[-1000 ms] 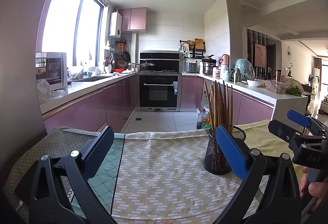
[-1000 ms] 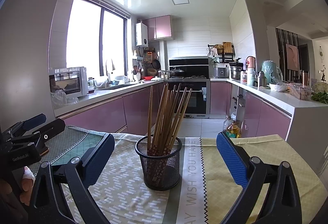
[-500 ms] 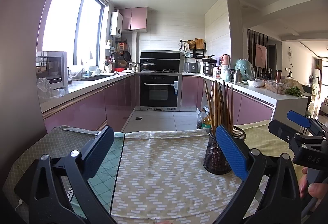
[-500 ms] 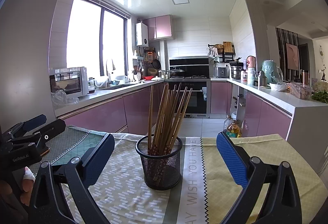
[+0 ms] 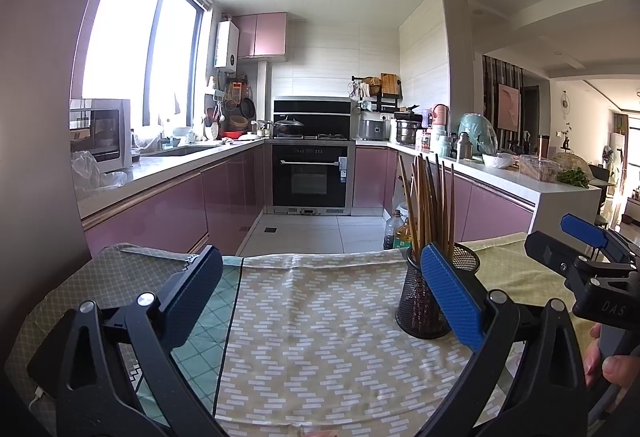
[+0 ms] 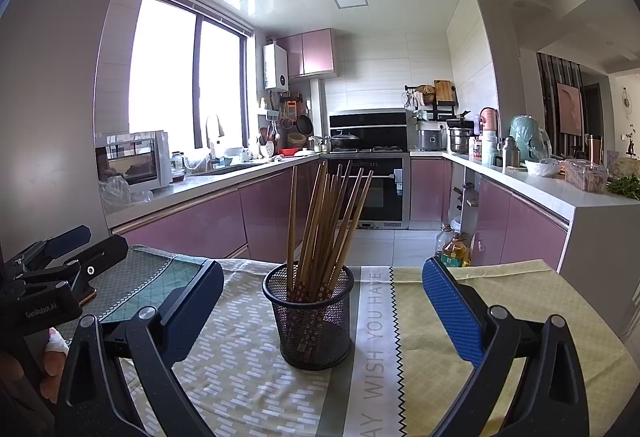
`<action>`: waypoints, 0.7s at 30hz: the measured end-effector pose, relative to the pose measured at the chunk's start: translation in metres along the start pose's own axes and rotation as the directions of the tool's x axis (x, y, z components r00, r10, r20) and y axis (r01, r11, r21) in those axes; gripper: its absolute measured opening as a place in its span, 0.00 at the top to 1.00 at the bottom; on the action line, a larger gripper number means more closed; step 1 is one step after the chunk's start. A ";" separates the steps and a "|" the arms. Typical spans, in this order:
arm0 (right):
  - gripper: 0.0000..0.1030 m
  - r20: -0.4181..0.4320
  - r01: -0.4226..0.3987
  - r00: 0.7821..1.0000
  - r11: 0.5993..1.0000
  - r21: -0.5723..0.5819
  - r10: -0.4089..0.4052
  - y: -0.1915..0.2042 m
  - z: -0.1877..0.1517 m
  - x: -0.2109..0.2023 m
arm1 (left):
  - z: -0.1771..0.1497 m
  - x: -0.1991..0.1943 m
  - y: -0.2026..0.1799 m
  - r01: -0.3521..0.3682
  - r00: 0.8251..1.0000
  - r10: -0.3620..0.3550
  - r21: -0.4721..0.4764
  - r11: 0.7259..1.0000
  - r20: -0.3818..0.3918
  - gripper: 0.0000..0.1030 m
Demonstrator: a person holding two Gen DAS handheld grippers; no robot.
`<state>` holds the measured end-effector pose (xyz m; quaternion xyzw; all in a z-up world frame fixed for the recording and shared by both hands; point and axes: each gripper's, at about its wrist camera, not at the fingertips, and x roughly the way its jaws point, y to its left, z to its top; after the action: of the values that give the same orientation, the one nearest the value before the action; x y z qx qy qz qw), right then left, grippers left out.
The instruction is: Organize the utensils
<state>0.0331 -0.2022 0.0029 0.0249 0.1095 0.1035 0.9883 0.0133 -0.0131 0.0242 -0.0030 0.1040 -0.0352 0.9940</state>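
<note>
Left wrist view: left gripper [image 5: 320, 301] spread wide, empty; mesh cup [image 5: 438, 293] of upright chopsticks [image 5: 430, 205] ahead-right, behind the right finger.

Right wrist view: right gripper [image 6: 320, 311] spread wide, empty; cup centred between fingers, nearer this hand.

"GenRobot.AI" on my left gripper [image 6: 44, 279], "DAS" on my right gripper [image 5: 592, 269], "WISH YOU HAVE" on tablecloth [image 6: 376, 337]

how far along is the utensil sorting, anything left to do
Done, by the look of it: the chopsticks stand bunched in the mesh holder on the tablecloth. In hand: nothing; the left gripper and right gripper are both open and empty. Left: no loose utensils show on the cloth.
</note>
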 end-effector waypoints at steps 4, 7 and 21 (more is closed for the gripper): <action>0.07 0.001 0.000 1.000 1.000 0.000 0.000 0.000 0.000 0.000 | 0.000 0.000 0.000 0.000 1.000 0.000 -0.001 1.000 -0.001 0.05; 0.07 0.001 -0.001 1.000 1.000 0.000 0.001 0.000 0.000 0.000 | 0.000 0.001 0.000 -0.001 1.000 0.001 -0.001 1.000 0.001 0.05; 0.07 0.000 0.003 1.000 1.000 0.001 -0.003 -0.001 -0.001 0.000 | 0.000 0.001 0.001 -0.004 1.000 0.004 -0.002 1.000 0.000 0.05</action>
<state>0.0335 -0.2029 0.0017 0.0255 0.1098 0.1019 0.9884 0.0143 -0.0124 0.0235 -0.0039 0.1042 -0.0330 0.9940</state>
